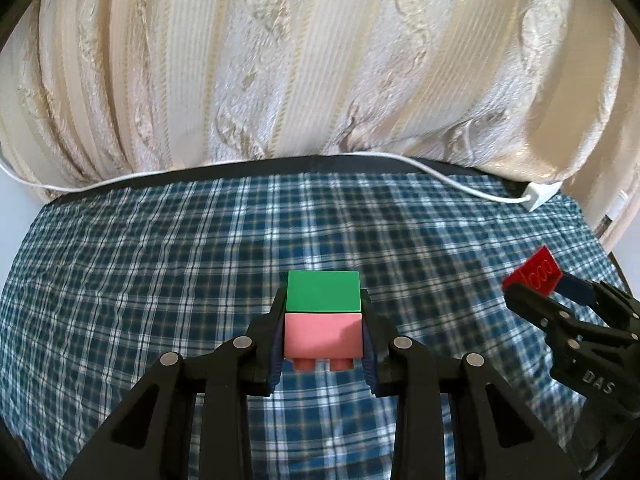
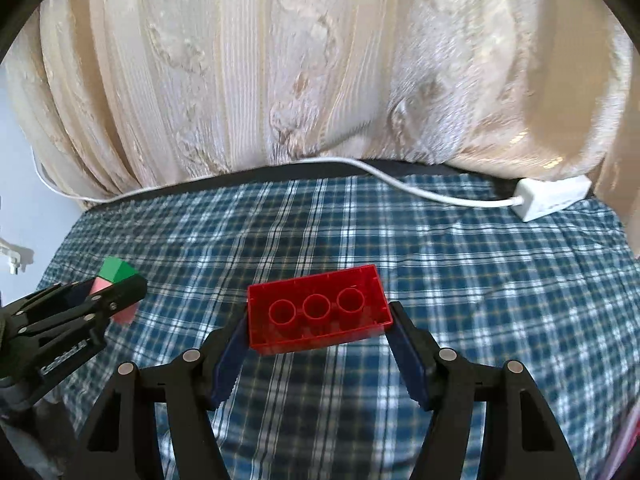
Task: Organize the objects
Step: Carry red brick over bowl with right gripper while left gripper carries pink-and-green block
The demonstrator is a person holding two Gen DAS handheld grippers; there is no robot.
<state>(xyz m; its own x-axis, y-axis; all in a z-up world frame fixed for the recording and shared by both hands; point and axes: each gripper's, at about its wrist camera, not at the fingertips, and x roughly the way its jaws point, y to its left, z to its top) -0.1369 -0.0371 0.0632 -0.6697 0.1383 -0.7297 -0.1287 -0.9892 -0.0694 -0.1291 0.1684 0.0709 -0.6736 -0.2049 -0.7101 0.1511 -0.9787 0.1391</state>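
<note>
Behind both grippers a cream curtain (image 1: 280, 60) hangs to the table's far edge, w/ a white cable (image 2: 400, 184) running along it to a white adapter (image 2: 552, 198) at far right; nothing lies on the plaid cloth (image 1: 160, 260) btwn the two. The left gripper (image 1: 323, 344) is clamped on a pink brick (image 1: 323, 336) w/ a green brick (image 1: 323, 291) joined to its far end (studs face the camera), held above the cloth. The right gripper (image 2: 320, 340) pinches a red brick (image 2: 318, 310) by its short ends, hollow underside up, also off the cloth; no containers in view.

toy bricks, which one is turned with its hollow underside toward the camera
The red plastic brick in the right gripper: its three inner tubes show. The green block and pink studded brick show closed faces.
</note>
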